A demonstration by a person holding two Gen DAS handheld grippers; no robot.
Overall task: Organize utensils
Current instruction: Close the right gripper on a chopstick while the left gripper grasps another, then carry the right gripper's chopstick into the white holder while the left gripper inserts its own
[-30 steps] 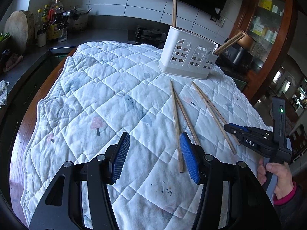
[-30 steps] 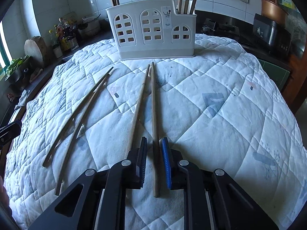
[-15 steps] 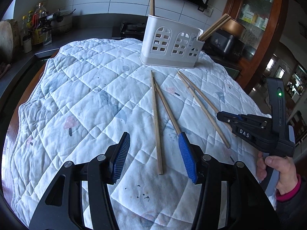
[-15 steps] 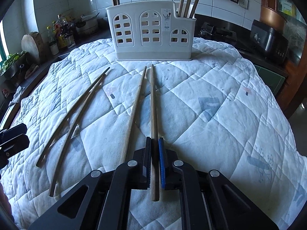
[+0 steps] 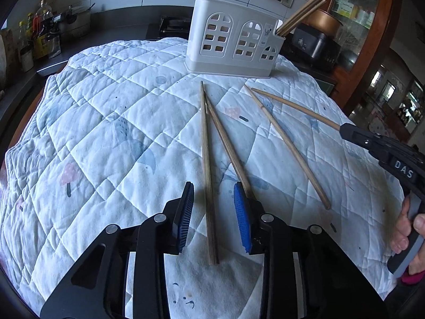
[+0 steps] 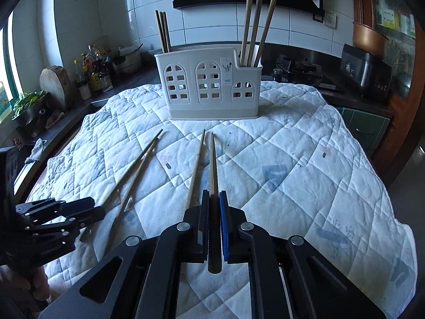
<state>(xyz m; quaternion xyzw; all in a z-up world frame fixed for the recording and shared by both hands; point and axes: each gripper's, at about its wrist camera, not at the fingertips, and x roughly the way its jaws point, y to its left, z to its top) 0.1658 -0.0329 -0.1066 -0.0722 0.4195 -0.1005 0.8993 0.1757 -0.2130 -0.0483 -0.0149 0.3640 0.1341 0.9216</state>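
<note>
Right tongs [image 6: 212, 223] pinching a chopstick [image 6: 212, 164] — left tongs [image 5: 213, 218] spread astride another chopstick [image 5: 205, 159].

Four wooden chopsticks [image 6: 197, 162] on quilt, more upright in white holder [image 6: 208, 86].

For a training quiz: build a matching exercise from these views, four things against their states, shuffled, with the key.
Things:
1. left gripper
2. right gripper
3. utensil holder
4. quilted cloth

States:
A. spread flat under everything
B. standing upright with chopsticks in both end compartments
C. open, pads either side of a lying chopstick
D. shut on a raised chopstick

Pairs: 1-C, 2-D, 3-B, 4-A
</note>
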